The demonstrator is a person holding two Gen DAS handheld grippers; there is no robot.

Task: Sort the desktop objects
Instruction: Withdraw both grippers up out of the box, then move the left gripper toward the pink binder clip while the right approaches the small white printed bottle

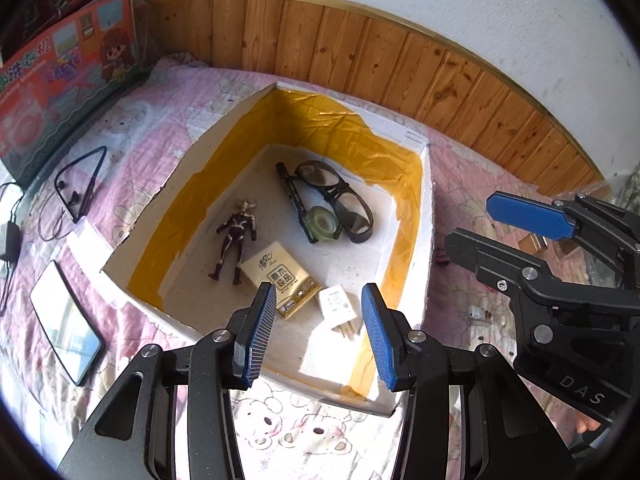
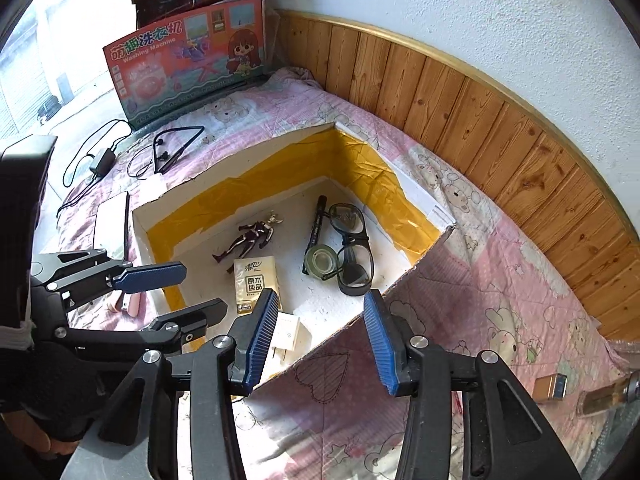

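Left wrist view: your left gripper (image 1: 318, 334) hangs over the near wall of the box (image 1: 427, 216), fingers apart with nothing between them. On the box floor lie a figure (image 1: 234, 236) towards the left wall, a tissue pack (image 1: 280, 282) just beside it, a plug (image 1: 340, 308) at the near edge touching the pack's corner, and a pen (image 1: 294, 200), tape roll (image 1: 324, 224) and glasses (image 1: 340, 196) bunched together towards the far right corner. Your right gripper (image 1: 492, 224) shows at the right, outside the box, fingers apart and empty.

On the bedspread (image 1: 188, 92), left of the box, lie a phone (image 1: 64, 320) near the front edge and a neckband earphone (image 1: 78, 184) farther back; a toy carton (image 1: 64, 80) stands at the far left corner.

Right wrist view: your right gripper (image 2: 320, 336) hangs above the box's near corner, fingers spread, holding nothing. A small carton (image 2: 554, 388) and a bottle (image 2: 604, 398) lie at the bedspread's right edge.
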